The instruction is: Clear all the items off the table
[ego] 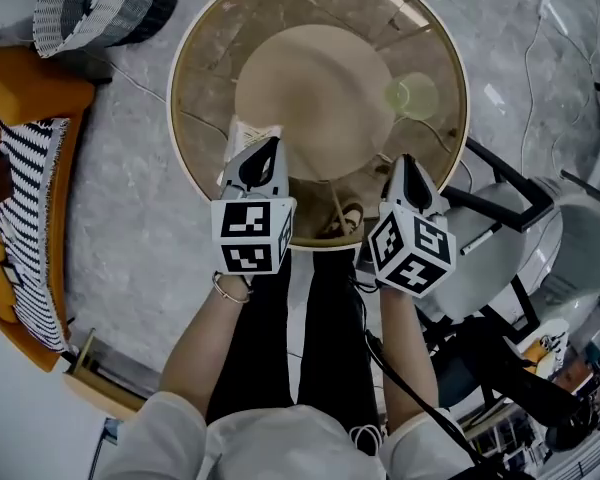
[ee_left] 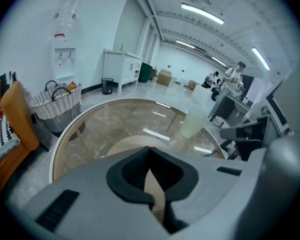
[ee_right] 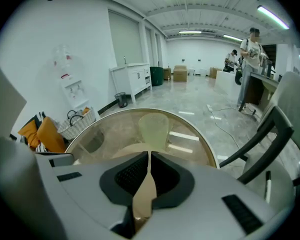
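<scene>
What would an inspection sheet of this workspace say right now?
Surface: round glass table, holding one cup only.
Job's things: translucent pale cup, upright, near the far right rim.
Clutter: nothing seen.
Grippers: left claw and right claw both shut, empty, above the near rim.
Cables: black cable trails from the right gripper; thin cable on the floor.
Surroundings: woven basket, orange seat with striped cushion, grey chair, people far behind.
</scene>
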Demonstrator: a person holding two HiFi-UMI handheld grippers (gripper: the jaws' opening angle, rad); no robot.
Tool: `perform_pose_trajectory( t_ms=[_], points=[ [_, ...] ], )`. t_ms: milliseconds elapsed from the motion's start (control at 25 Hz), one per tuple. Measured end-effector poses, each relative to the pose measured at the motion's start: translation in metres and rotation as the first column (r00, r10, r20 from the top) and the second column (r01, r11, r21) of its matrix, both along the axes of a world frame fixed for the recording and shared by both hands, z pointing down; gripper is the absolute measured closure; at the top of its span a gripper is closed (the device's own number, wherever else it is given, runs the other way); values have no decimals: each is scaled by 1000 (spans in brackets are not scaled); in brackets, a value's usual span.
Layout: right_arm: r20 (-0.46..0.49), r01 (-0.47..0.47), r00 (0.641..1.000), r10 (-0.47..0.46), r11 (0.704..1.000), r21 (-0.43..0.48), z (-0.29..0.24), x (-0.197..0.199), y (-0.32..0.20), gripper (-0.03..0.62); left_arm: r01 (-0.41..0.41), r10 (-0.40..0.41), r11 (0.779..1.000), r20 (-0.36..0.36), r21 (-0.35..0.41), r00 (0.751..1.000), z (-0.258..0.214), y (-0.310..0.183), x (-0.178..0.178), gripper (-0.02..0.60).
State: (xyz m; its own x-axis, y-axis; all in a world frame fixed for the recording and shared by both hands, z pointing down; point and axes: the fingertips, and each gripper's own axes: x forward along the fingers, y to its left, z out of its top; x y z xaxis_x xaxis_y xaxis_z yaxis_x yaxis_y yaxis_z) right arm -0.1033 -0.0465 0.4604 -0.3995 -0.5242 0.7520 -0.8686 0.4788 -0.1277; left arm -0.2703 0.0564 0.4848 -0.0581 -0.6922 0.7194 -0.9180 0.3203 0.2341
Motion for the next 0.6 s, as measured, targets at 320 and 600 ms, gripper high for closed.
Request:
perform_pose_trajectory(
  t_ms=[320,600],
  points=[
    [20,-42,999,42,999,32,-20,2,-70,477,-33,33,999,-2,17,999,-2,-47,-1,574],
    [-14,-16,1000,16,1000,-12,-3,-5,-92,444,-38,37,999,-20,-9,999,11,-63,1,574]
  ],
)
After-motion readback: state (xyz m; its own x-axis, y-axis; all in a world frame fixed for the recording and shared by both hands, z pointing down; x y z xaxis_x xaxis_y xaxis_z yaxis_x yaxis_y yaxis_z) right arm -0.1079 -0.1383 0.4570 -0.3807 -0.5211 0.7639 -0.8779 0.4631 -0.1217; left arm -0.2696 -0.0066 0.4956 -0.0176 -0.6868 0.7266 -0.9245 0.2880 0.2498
